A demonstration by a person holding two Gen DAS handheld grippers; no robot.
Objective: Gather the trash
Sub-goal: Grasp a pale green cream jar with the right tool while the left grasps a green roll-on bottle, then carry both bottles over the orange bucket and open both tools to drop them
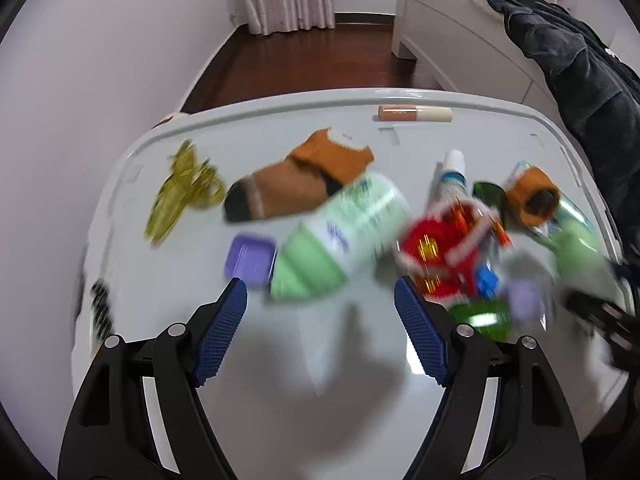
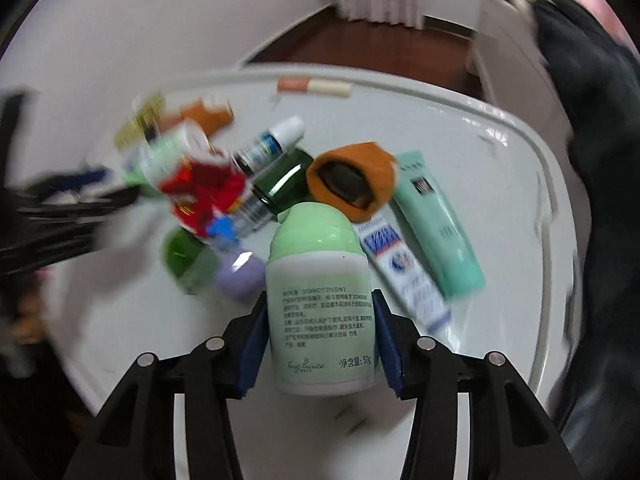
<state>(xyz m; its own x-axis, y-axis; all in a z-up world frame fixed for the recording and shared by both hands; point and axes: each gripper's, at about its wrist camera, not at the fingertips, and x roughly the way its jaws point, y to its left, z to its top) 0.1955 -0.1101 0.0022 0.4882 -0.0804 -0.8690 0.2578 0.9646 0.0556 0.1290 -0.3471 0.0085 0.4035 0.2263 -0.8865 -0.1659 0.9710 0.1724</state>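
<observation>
The right hand-held gripper (image 2: 320, 344) clamps the pale green cream bottle (image 2: 320, 300) mid-body: rigid, smooth, probably light and slippery. The left hand-held gripper (image 1: 320, 332) is open and empty.

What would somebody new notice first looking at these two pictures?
Probably the pale green bottle filling the right wrist view, standing between the right gripper pads. Next, the bright red wrapper in the clutter on the white table, just ahead of the open, empty left gripper. A brown sock lies further back.
</observation>
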